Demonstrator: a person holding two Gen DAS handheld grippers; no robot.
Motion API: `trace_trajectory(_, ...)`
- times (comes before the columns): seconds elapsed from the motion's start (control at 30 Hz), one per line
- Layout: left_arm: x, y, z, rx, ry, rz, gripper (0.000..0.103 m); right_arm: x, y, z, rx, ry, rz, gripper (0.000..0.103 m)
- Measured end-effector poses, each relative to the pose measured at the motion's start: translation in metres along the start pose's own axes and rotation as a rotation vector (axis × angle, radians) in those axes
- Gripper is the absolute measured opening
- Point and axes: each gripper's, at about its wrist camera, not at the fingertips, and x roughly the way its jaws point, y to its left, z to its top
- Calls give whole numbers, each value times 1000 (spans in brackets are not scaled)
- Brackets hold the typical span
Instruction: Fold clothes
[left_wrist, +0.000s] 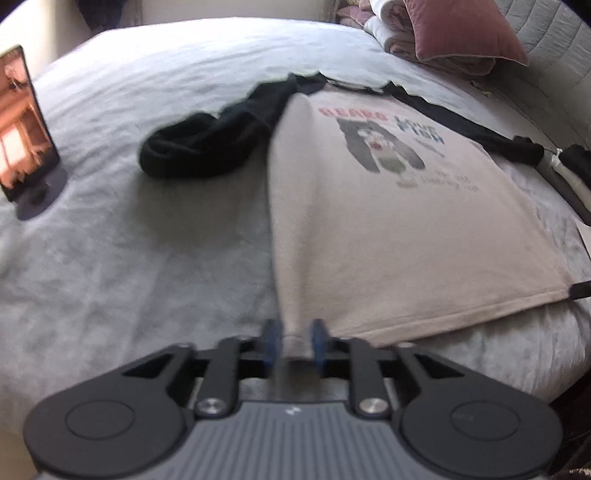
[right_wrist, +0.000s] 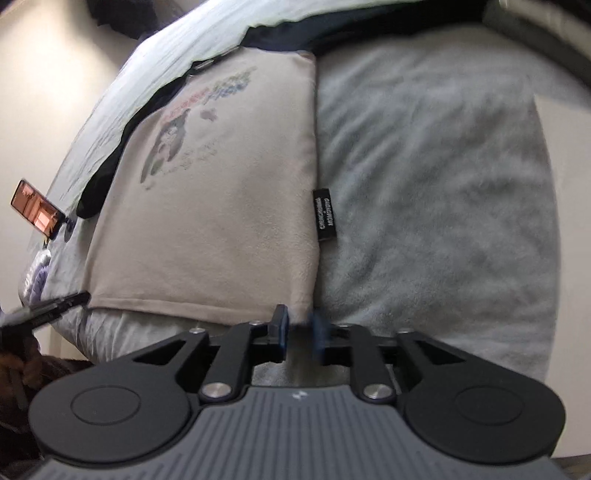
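A beige shirt (left_wrist: 388, 229) with black long sleeves and a bear print lies face up on a grey bed (left_wrist: 129, 240). Its left sleeve (left_wrist: 207, 144) is bunched up beside the body. My left gripper (left_wrist: 294, 341) is shut on the shirt's bottom left hem corner, which is lifted into a ridge. In the right wrist view the shirt (right_wrist: 221, 206) lies to the left, with a black side label (right_wrist: 325, 214). My right gripper (right_wrist: 301, 330) is shut on the bottom right hem corner.
A phone on a round stand (left_wrist: 26, 133) stands on the bed at the left, and it also shows in the right wrist view (right_wrist: 37, 212). Pink and white pillows (left_wrist: 443, 33) are piled at the far right. The bed's near edge is just below both grippers.
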Motion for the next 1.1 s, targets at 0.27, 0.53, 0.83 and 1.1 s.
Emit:
trace_trajectory(0.27, 1, 6, 21, -37, -42, 19, 39, -10, 35, 10, -148, -124, -26, 37)
trace_trajectory(0.53, 12, 26, 49, -94, -47, 52, 43, 32, 47, 19, -167, -34, -20, 38)
trace_trajectory(0.83, 33, 68, 113, -179, -139, 180, 47, 31, 67, 50, -166, -61, 30, 40)
trace_trajectory(1.1, 82, 87, 138, -182, -132, 281, 47, 63, 120, 111, -251, -105, 106, 41)
